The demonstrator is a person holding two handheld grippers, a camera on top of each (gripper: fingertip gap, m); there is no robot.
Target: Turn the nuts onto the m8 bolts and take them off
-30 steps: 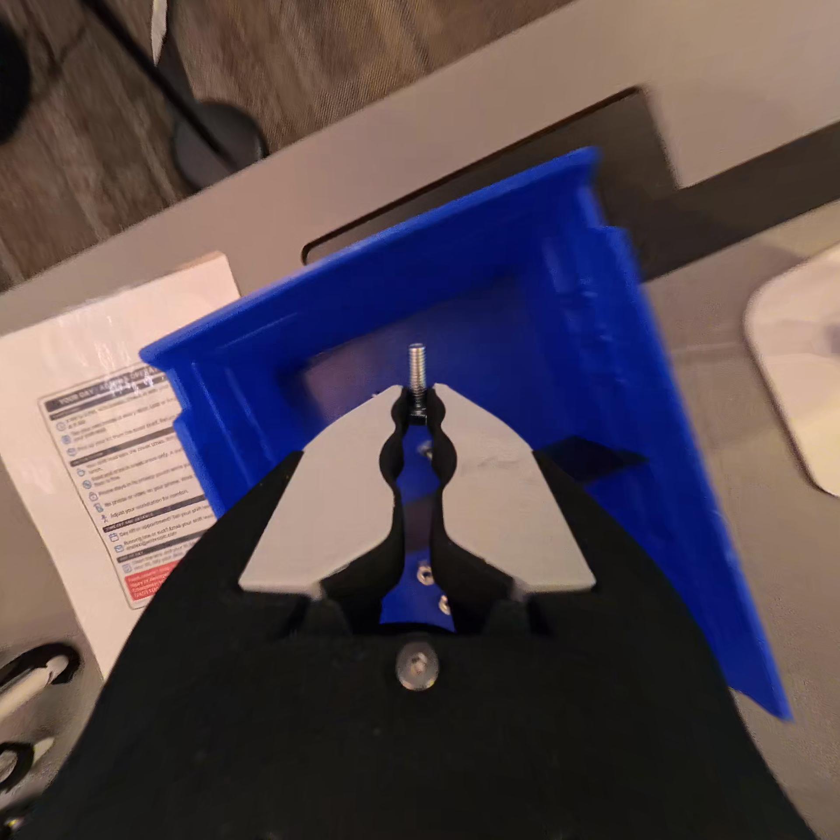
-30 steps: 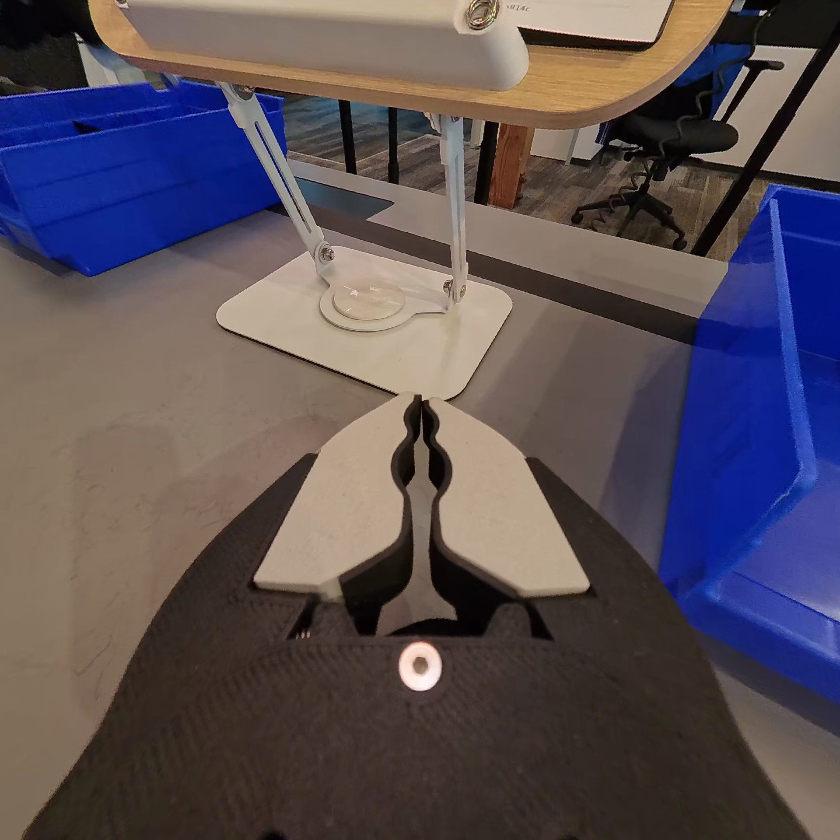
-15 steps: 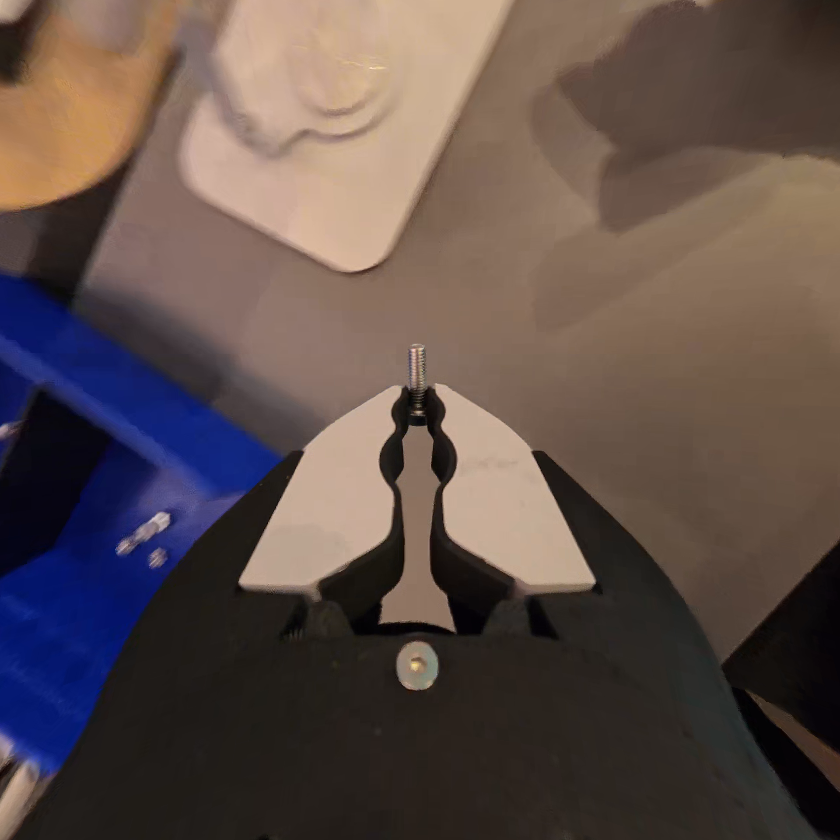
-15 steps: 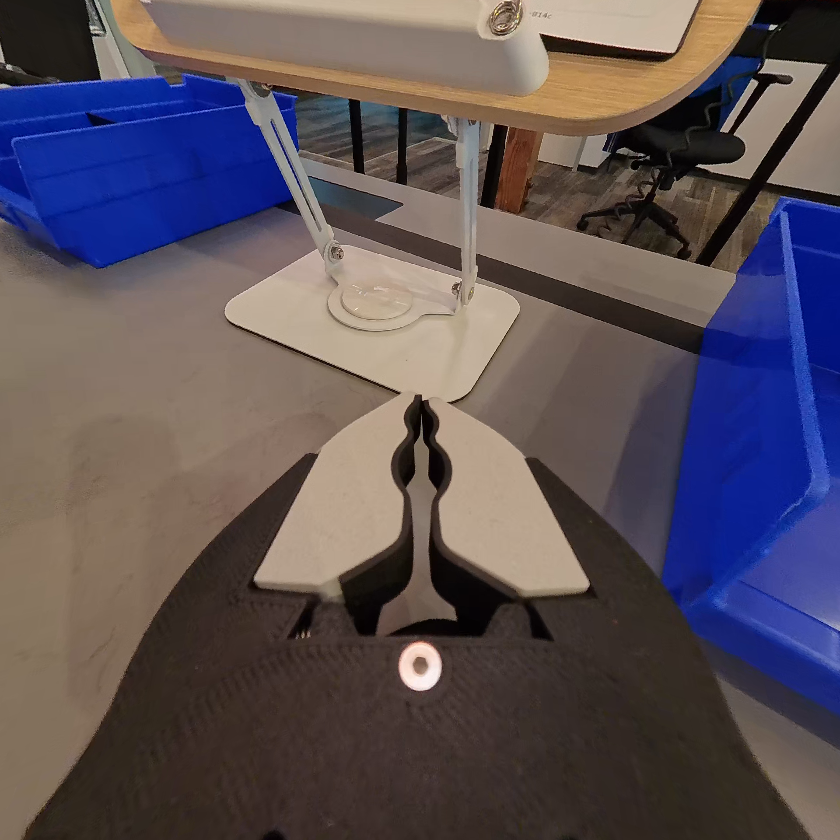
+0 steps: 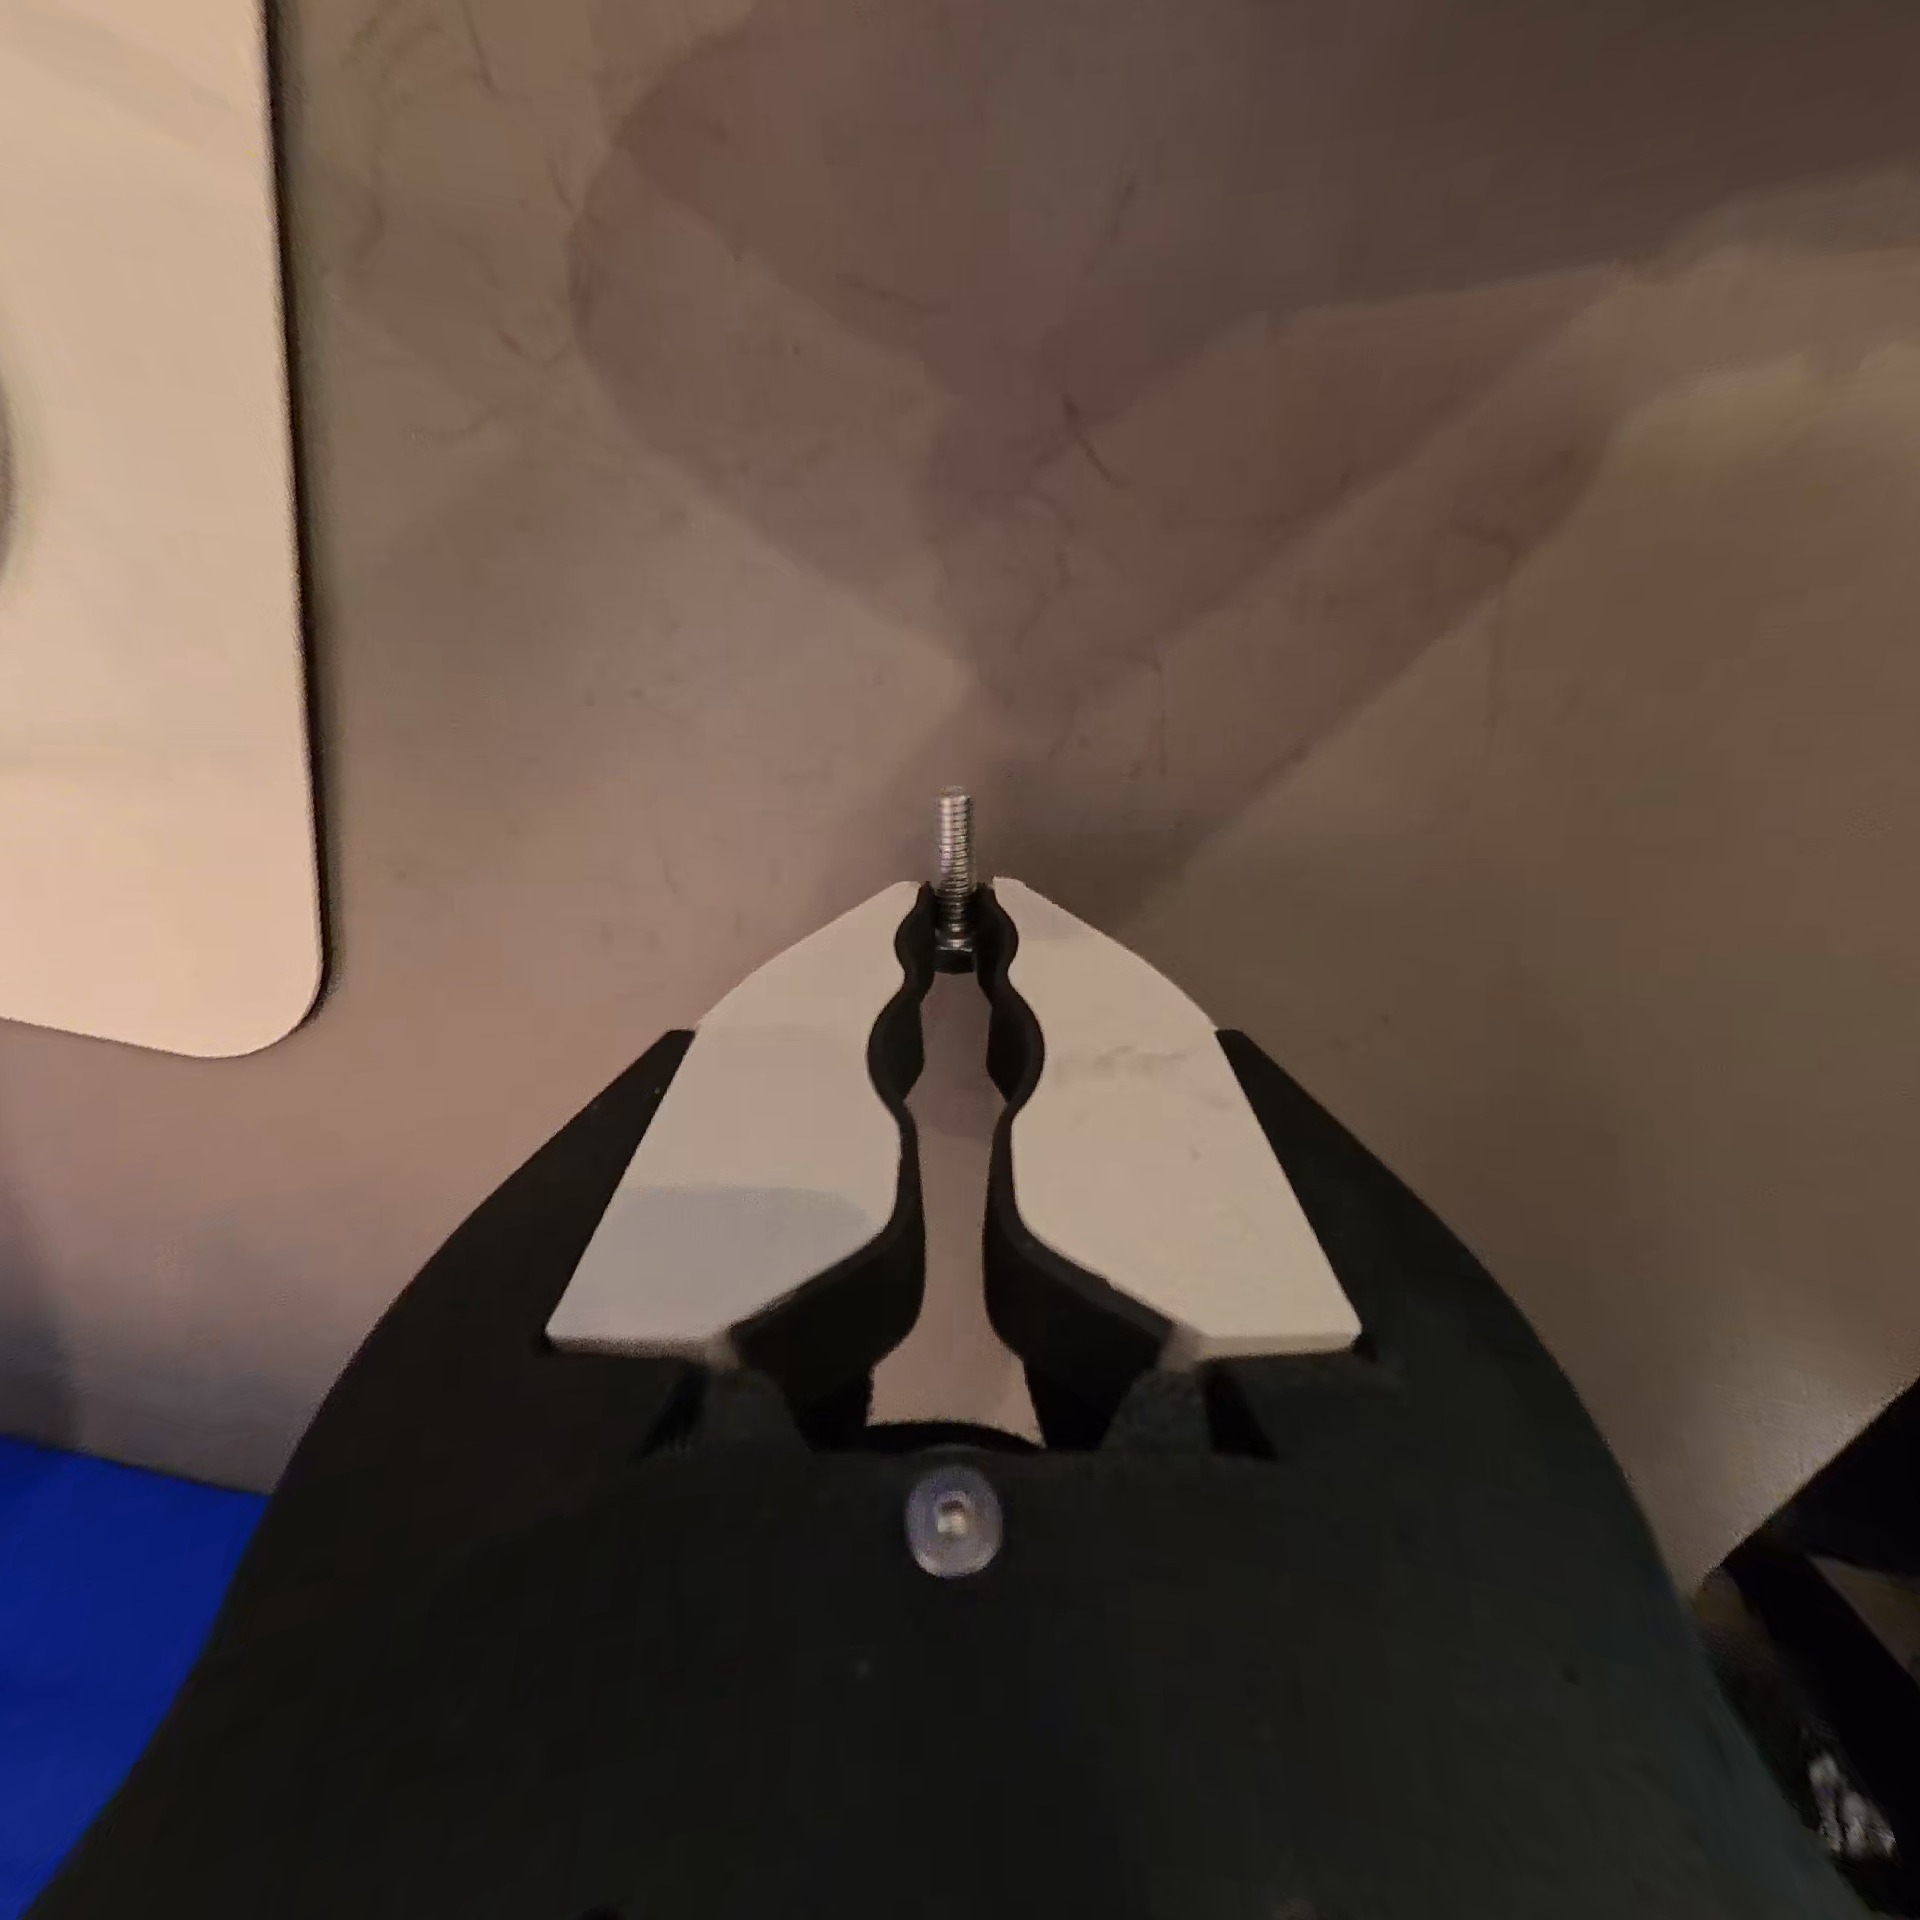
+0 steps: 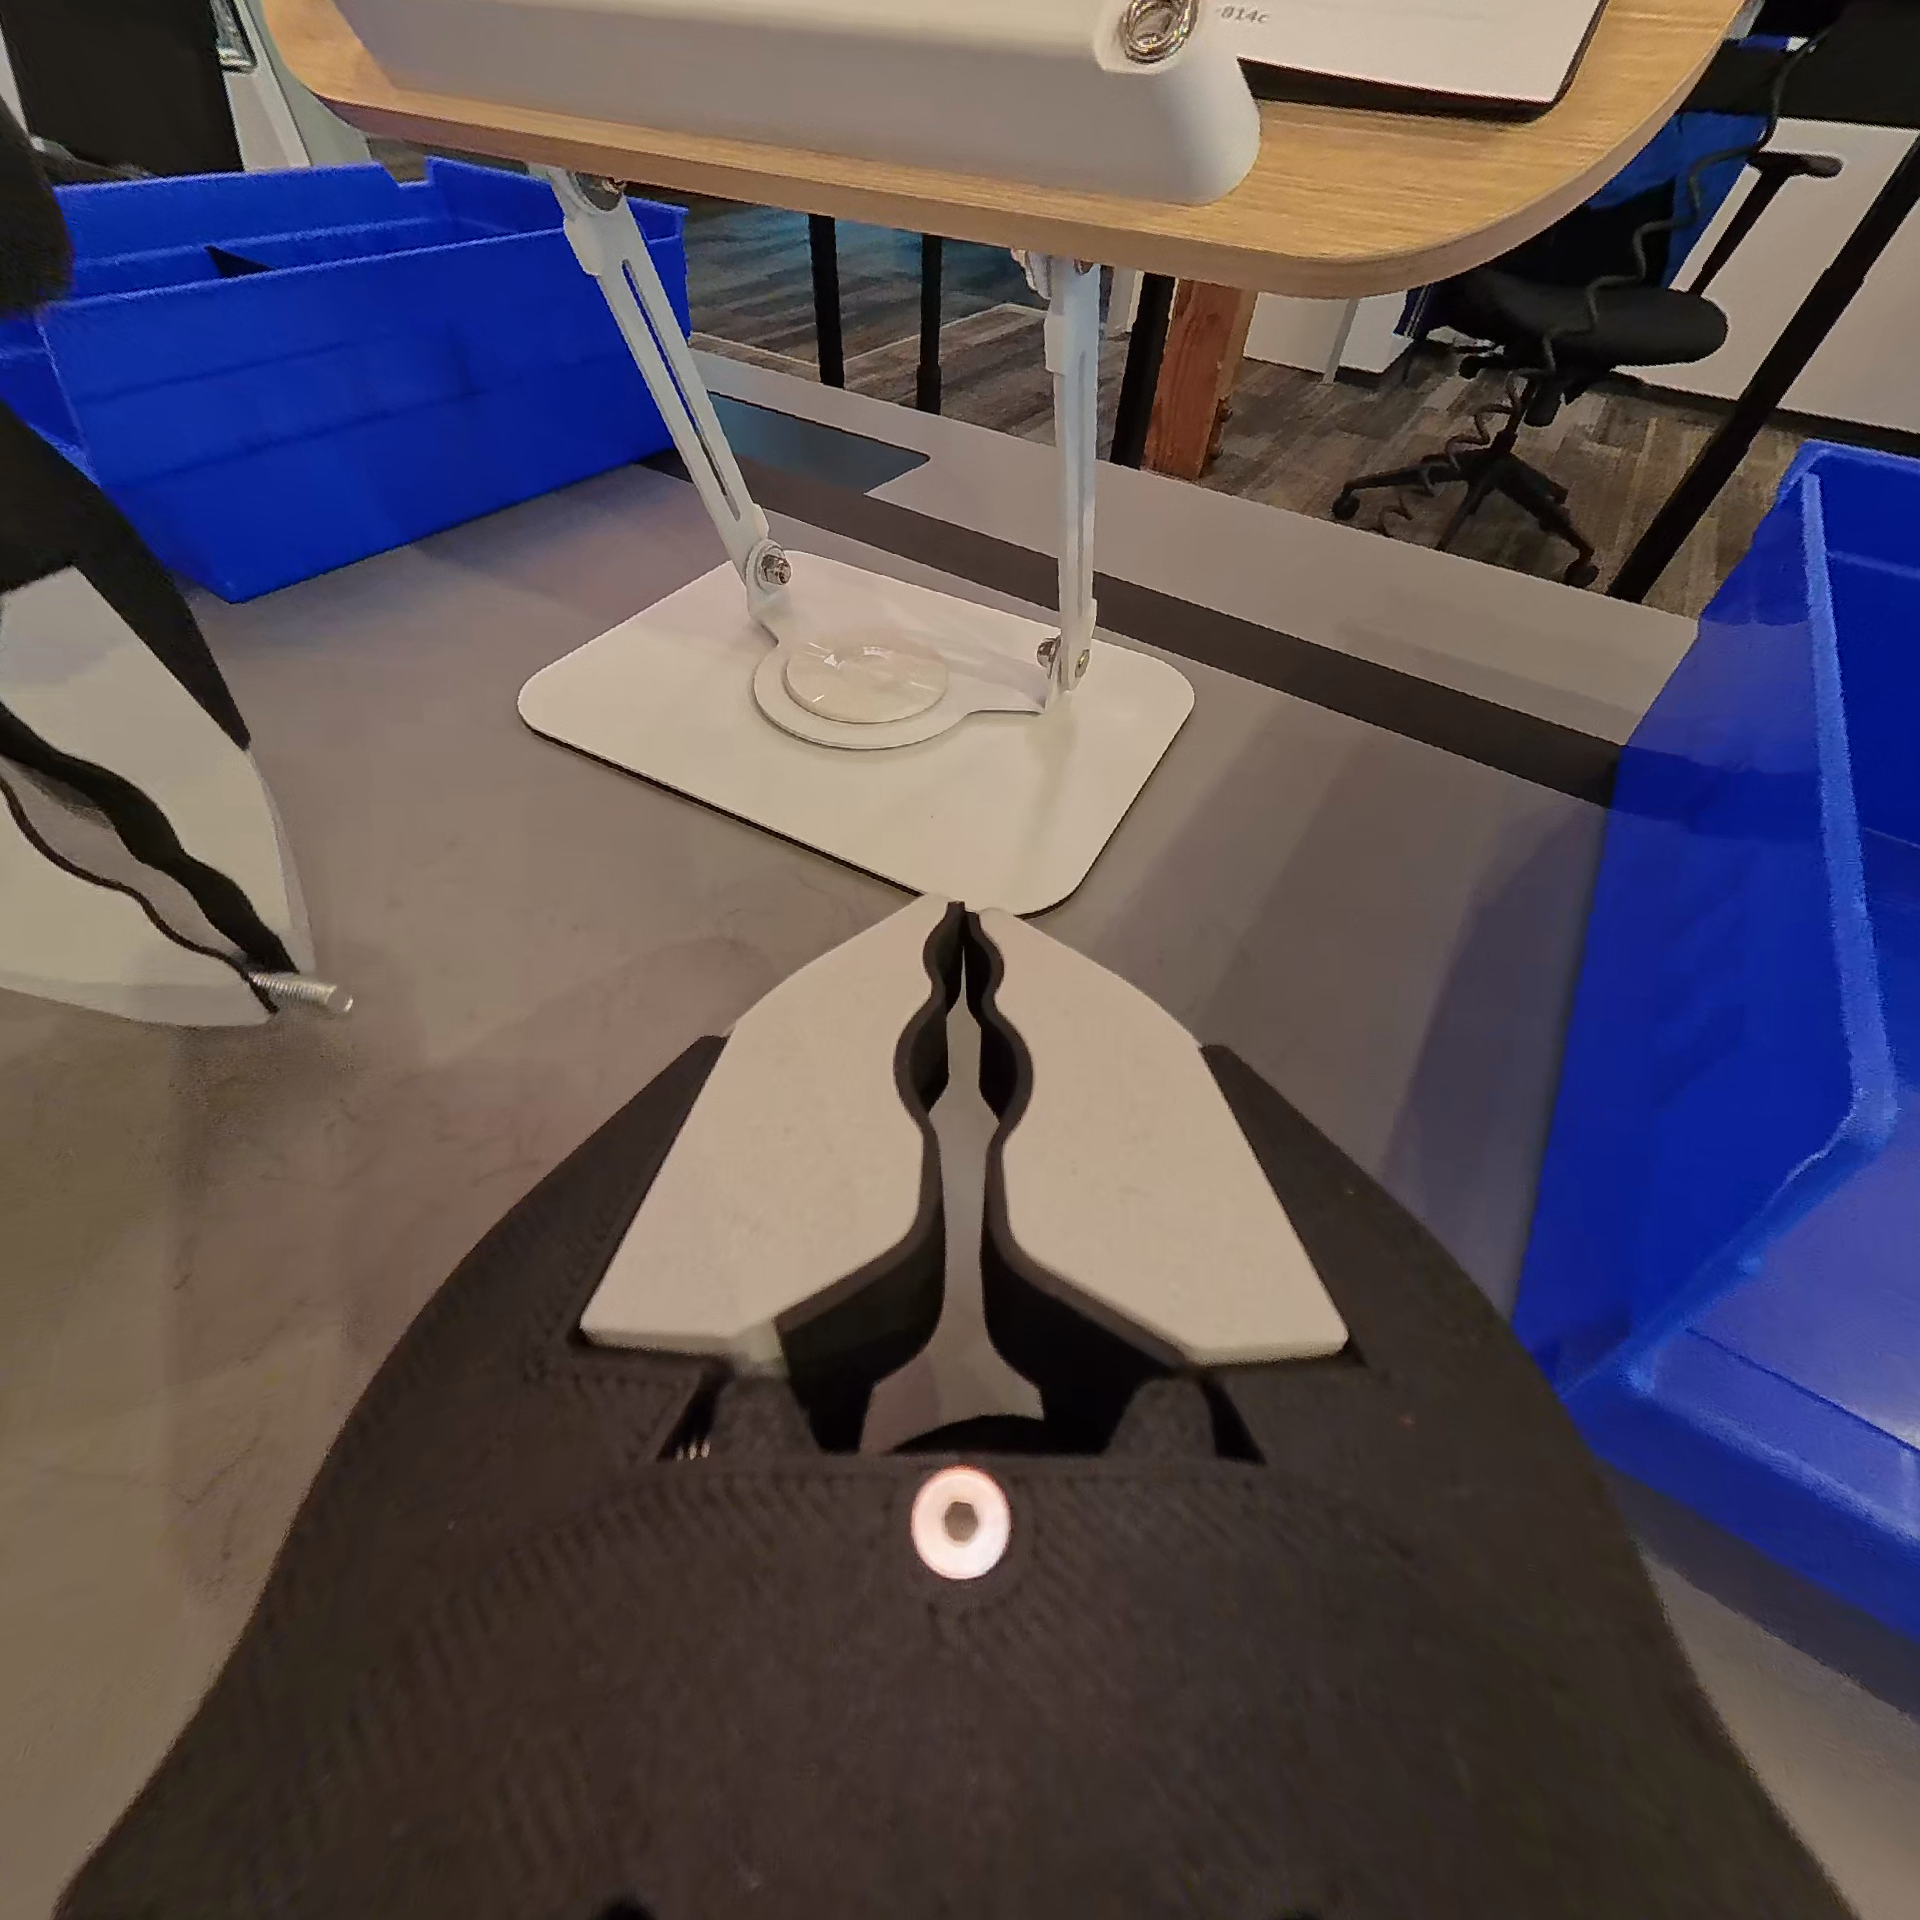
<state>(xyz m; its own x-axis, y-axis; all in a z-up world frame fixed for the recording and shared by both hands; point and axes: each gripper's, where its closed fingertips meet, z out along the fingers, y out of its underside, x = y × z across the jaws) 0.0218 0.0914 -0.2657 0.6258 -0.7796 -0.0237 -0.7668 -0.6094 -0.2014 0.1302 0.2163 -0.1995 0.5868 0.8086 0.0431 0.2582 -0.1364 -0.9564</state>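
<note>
Bolt (image 5: 954, 883) first: a small silver threaded one, clamped head-down in the very tip of the left claw (image 5: 956, 914), whose pads press on either side of the head while the threaded shank sticks out bare beyond the fingertips. No nut sits on it.

A second ago that claw hung over a blue bin; half a second ago the bin had slid off to its lower left; now only bare grey desk (image 5: 1143, 520) lies ahead of the bolt, with a corner of the blue bin (image 5: 94, 1662) behind and left of the claw and the white stand base (image 5: 145, 520) off to its left. I judge the bolt has been fetched and carried to the working spot in the middle of the desk.

The right claw (image 6: 964, 920) has its fingers closed together on nothing, and hovers low over the desk much as it did a second ago. Near its left, the left claw (image 6: 156, 883) has come into view at the frame edge, the bolt (image 6: 307, 995) poking sideways from its tip toward the right claw. Just beyond the right claw's tip is the white stand base (image 6: 883, 790), its two legs rising to a wooden tray. Close on the right is a blue bin (image 6: 1766, 935); another blue bin (image 6: 343, 384) lies far left.

What remains, I judge, is everything with the nut: no nut is visible yet, so the right claw must fetch one.
</note>
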